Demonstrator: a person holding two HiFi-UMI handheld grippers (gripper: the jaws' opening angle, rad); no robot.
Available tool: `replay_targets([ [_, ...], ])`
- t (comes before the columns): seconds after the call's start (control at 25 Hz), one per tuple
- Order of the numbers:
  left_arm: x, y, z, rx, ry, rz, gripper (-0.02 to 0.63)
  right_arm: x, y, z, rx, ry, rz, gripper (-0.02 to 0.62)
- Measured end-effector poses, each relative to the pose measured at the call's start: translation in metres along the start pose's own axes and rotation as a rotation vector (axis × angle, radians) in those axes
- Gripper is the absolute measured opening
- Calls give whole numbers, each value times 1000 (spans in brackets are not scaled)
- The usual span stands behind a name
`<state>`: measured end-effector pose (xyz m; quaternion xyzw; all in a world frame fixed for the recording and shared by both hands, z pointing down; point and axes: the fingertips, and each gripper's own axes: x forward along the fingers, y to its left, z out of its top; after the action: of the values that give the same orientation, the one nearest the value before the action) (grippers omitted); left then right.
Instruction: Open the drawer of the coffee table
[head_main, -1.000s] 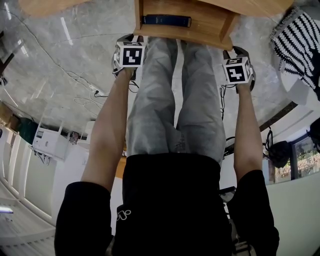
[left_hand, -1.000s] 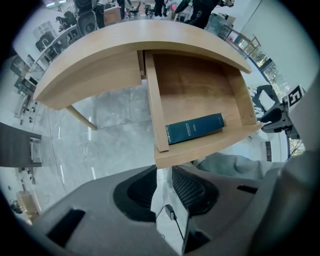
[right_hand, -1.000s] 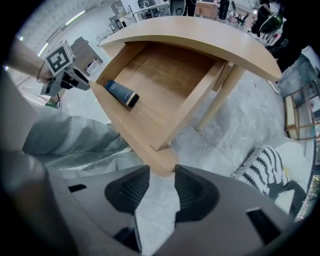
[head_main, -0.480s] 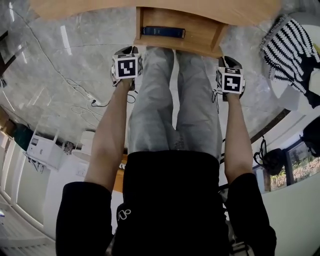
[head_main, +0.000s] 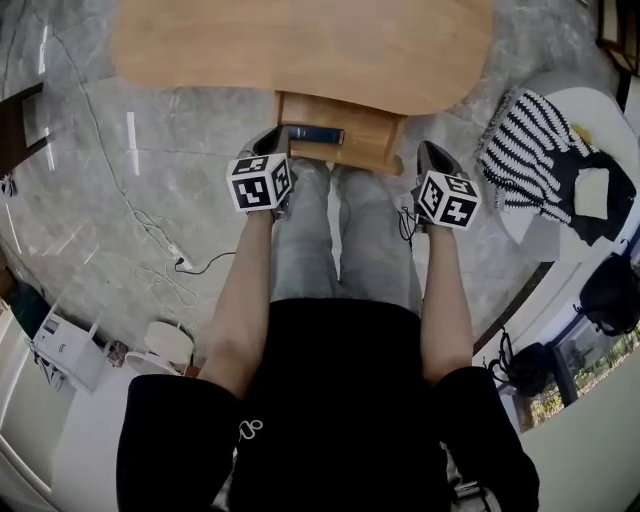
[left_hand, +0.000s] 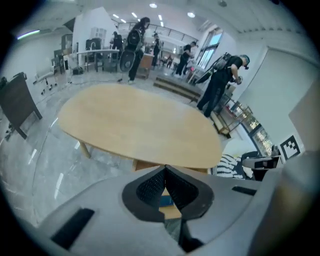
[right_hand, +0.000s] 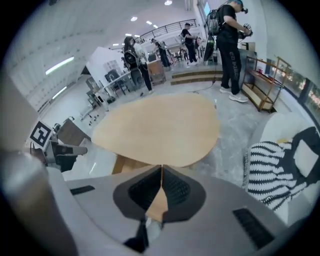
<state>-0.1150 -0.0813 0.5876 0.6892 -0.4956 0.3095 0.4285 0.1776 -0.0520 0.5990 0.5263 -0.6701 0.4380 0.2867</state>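
Wooden coffee table on marble floor

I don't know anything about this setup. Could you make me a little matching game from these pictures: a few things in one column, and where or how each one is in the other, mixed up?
Things:
1. drawer
2. striped cloth
3. dark blue item
4. left gripper

Place or state:
a) lying inside the drawer
b) jaws shut, nothing between them
c) pulled out from under the wooden tabletop
d) draped on a white round surface, at the right of the head view

Pairs: 1-c, 2-d, 3-a, 4-b
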Motion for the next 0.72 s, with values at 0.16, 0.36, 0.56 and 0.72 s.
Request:
replay_targets([
  [0.16, -30, -35, 52, 7, -114, -40, 9, -34, 12, 45, 25, -111, 33, 12],
  [0.36, -74, -71, 124, 3, -272, -93, 9, -76, 30, 93, 97, -261, 68, 11],
  [0.56, -118, -114, 181, 36, -410, -144, 9, -117, 33, 149, 164, -407, 85, 11],
  [0.72, -146, -142, 211, -48, -495, -216, 9, -155, 42, 199, 146, -529, 121, 11],
])
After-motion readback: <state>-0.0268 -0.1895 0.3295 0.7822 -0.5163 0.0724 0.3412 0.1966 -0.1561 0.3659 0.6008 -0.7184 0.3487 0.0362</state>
